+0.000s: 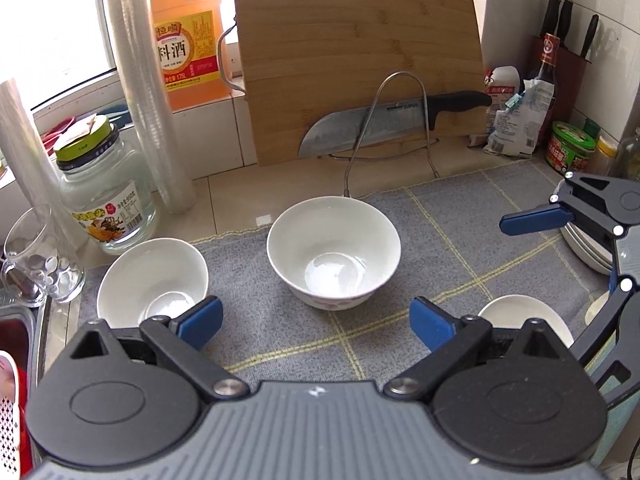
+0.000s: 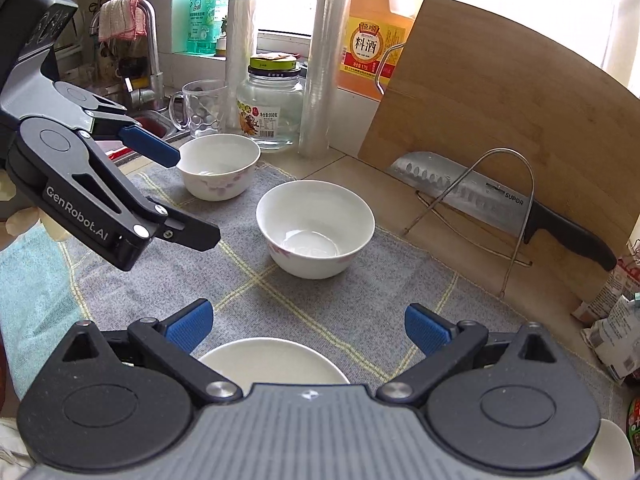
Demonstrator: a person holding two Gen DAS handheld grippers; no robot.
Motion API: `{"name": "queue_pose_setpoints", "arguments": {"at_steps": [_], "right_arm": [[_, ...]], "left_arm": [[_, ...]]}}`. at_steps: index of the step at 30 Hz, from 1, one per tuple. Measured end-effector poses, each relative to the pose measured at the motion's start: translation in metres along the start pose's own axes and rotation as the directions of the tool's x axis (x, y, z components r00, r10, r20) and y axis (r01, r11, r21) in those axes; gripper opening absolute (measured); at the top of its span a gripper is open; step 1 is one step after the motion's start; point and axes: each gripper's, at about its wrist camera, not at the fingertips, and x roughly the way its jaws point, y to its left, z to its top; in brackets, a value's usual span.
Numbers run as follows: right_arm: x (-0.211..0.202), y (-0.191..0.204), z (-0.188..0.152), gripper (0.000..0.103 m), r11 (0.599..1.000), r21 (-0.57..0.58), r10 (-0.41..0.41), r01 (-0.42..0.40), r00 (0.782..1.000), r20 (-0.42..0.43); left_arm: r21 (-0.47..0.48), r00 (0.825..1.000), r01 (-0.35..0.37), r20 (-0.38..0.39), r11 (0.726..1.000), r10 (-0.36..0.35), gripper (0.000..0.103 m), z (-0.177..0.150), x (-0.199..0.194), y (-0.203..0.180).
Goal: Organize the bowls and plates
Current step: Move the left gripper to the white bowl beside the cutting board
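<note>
Two white bowls stand on the grey checked cloth (image 1: 460, 220). One bowl (image 1: 333, 252) (image 2: 316, 236) sits in the middle, ahead of both grippers. The other bowl (image 1: 152, 280) (image 2: 218, 166) stands nearer the sink, beside my left gripper's left finger. A white plate (image 2: 272, 360) (image 1: 524, 316) lies just under my right gripper (image 2: 308, 322), which is open and holds nothing. My left gripper (image 1: 316, 320) (image 2: 188, 196) is also open and empty. A stack of plates (image 1: 588, 248) shows behind the right gripper's blue pad (image 1: 532, 220).
A cutting board (image 1: 360, 60) leans at the back, with a large knife (image 1: 380, 124) in a wire rack (image 1: 400, 120). A glass jar (image 1: 106, 192), a glass mug (image 1: 40, 260), film rolls (image 1: 148, 100) and a cooking-wine jug (image 1: 188, 36) stand left. Packets and jars crowd the right corner (image 1: 520, 112).
</note>
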Motion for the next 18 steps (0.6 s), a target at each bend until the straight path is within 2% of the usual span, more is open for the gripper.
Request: {"name": "queue_pose_setpoints", "arguments": {"at_steps": [9,18], "right_arm": [[0.044,0.006,0.019,0.103,0.998,0.037,-0.048,0.049,0.998,-0.048],[0.076,-0.004,0.031,0.103,0.996,0.066,-0.049,0.054,0.996,-0.076]], "left_arm": [[0.072,0.997,0.063,-0.051,0.995,-0.059,0.099,0.038,0.048,0.022],[0.154,0.987,0.134,-0.112,0.979,-0.118,0.096,0.049,0.085,0.022]]}}
